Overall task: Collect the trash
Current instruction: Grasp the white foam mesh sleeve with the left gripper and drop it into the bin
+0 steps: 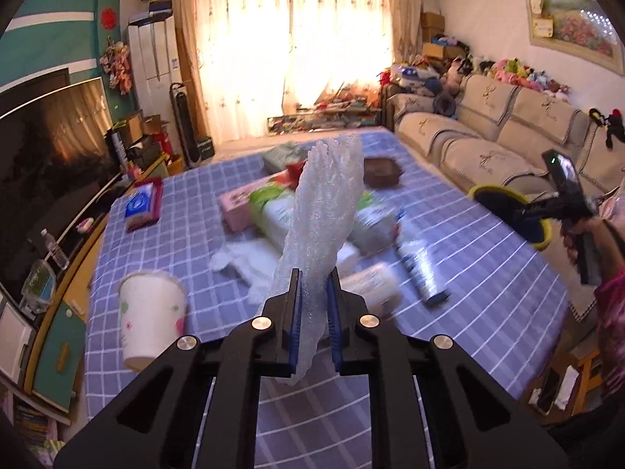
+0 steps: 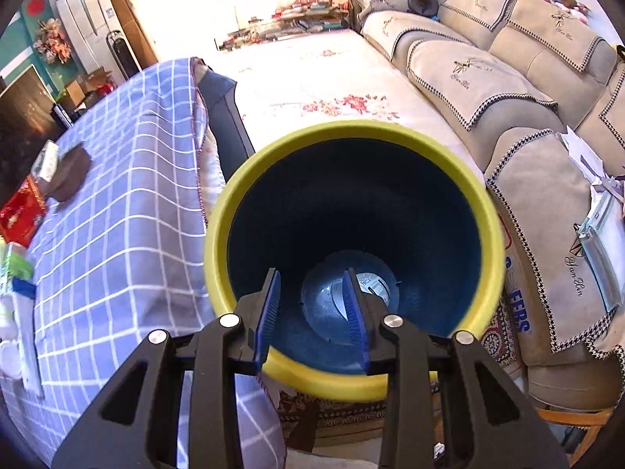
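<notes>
Clear bubble wrap (image 1: pixel 324 211) stands upright, long axis vertical, clamped in the left gripper (image 1: pixel 314 305) above the table (image 1: pixel 488 273). The right gripper (image 2: pixel 314 312) clamps the bin (image 2: pixel 351 136) rim beside the table.

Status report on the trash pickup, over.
Left gripper shut on bubble wrap. Right gripper clamps yellow-rimmed bin. Nothing between them.

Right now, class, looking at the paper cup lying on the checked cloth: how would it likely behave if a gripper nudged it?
The paper cup lies on its side, so it would probably roll, curving because it tapers. It looks empty and thin-walled, so likely light, sliding easily on the tablecloth. A firm squeeze would probably crush it.
</notes>
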A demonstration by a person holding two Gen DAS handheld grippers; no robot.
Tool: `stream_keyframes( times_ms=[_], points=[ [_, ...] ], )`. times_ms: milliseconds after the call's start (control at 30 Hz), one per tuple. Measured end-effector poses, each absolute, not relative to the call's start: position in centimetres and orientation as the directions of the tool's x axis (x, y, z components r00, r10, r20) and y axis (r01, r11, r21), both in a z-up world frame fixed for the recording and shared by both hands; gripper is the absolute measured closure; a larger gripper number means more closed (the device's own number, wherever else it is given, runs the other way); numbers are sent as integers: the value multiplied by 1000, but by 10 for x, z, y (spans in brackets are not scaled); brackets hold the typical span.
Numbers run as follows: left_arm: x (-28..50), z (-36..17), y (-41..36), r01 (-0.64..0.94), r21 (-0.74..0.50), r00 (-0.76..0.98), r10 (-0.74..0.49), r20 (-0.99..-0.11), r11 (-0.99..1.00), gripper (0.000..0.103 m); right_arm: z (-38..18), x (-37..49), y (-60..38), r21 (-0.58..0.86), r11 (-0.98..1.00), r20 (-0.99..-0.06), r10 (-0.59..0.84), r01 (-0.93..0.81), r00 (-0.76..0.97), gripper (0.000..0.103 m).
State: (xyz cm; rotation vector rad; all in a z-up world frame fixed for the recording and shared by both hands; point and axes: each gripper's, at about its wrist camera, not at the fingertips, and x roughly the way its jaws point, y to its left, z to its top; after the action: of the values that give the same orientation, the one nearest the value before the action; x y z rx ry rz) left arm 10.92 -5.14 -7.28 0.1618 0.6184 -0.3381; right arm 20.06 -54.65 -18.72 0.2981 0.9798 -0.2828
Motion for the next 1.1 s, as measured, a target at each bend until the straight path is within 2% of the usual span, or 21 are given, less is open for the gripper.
stream_keyframes(
  times_ms=[133,200,433,667,867,933,1000,1033,1100],
  points=[
    [119,-62,-99,447,39,730,-340,-593,893,90,-173,174,-551,150,916,-810,-101,371,577,71],
    [129,-61,-129,495,37,701,-374,-607,868,90,-164,161,-555,162,912,-792,-108,378,600,67],
    [165,-62,-245,663,-40,560,-531,-636,747,90,-143,117,-576,186,892,-740,-150,413,656,65],
    [191,-77,-371,762,-28,466,-576,-672,648,90,-138,87,-604,222,863,-726,-164,453,668,63],
    [222,-109,-457,781,-47,404,-561,-723,622,88,-136,71,-620,239,844,-719,-178,480,671,61],
    [230,-119,-470,770,-40,411,-543,-732,637,83,-136,68,-624,241,840,-719,-182,486,671,58],
    [236,-125,-479,756,-31,424,-525,-738,654,60,-136,68,-626,243,839,-720,-180,487,670,58],
    [239,-128,-481,752,-31,429,-524,-736,659,57,-137,68,-627,245,839,-720,-178,486,670,58],
    [241,-129,-484,743,-26,441,-519,-732,668,44,-137,69,-627,244,841,-721,-176,483,670,58]
  ],
)
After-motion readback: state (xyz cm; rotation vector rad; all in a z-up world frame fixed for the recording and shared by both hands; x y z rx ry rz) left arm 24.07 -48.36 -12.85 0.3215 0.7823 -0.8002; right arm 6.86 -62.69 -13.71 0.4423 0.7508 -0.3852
